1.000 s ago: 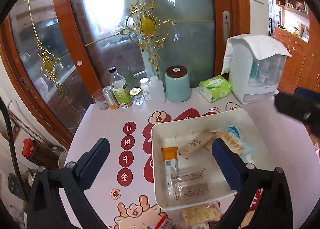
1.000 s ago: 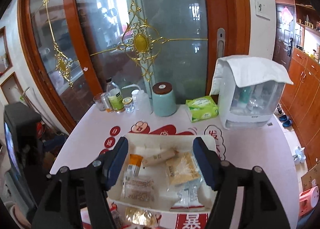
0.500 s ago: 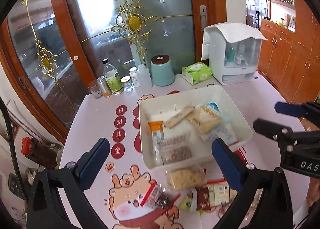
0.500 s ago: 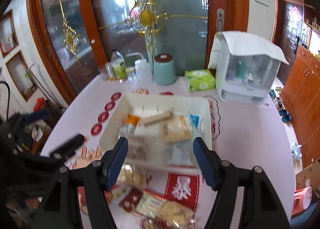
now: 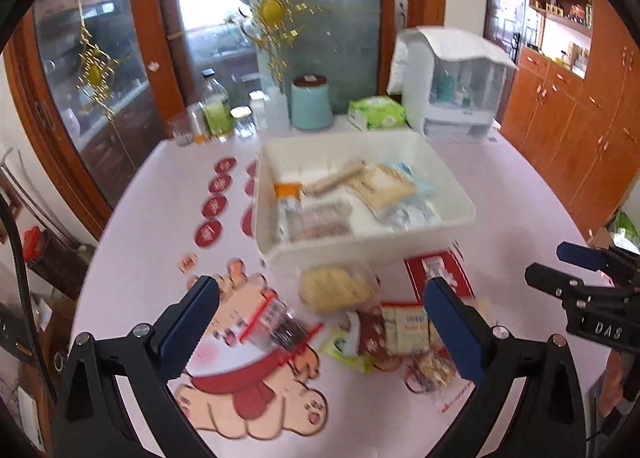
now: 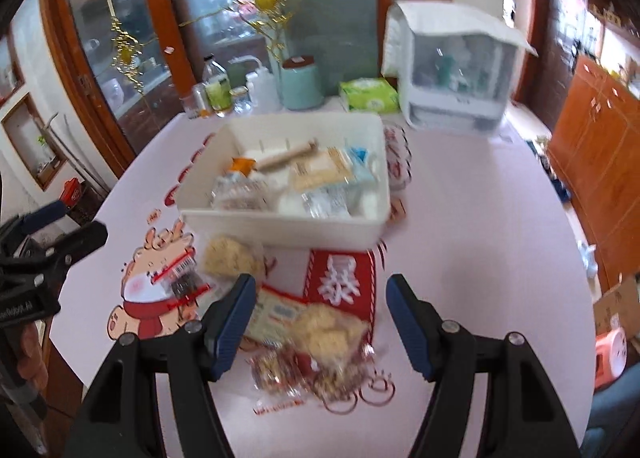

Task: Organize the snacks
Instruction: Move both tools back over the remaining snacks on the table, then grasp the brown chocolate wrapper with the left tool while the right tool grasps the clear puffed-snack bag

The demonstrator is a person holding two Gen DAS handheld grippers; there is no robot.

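A white bin [image 5: 372,250] [image 6: 280,226] sits mid-table with several snack packets inside. In front of it lies a loose pile: a clear pack of pale biscuits [image 5: 338,290] [image 6: 234,256], a barcode-labelled dark packet [image 5: 280,324] [image 6: 184,278], a cream packet [image 5: 404,324] [image 6: 276,312], a puffed-snack bag [image 6: 328,328] and a nut packet [image 5: 430,372] [image 6: 276,368]. My left gripper [image 5: 320,314] hangs open above the pile's left part. My right gripper [image 6: 320,316] is open over the puffed-snack bag, holding nothing; it also shows at the left wrist view's right edge [image 5: 576,278].
Along the table's far edge stand bottles and jars [image 5: 216,110], a teal canister [image 5: 312,102], a green tissue pack [image 5: 376,112] and a white covered appliance [image 5: 452,86]. A glass door is behind; wooden cabinets [image 5: 580,118] on the right. A hand [image 6: 28,354] grips the left tool.
Both grippers have pulled back from the bin and dropped lower, so the loose snack pile in front of it now lies between their fingers. Both stayed open.
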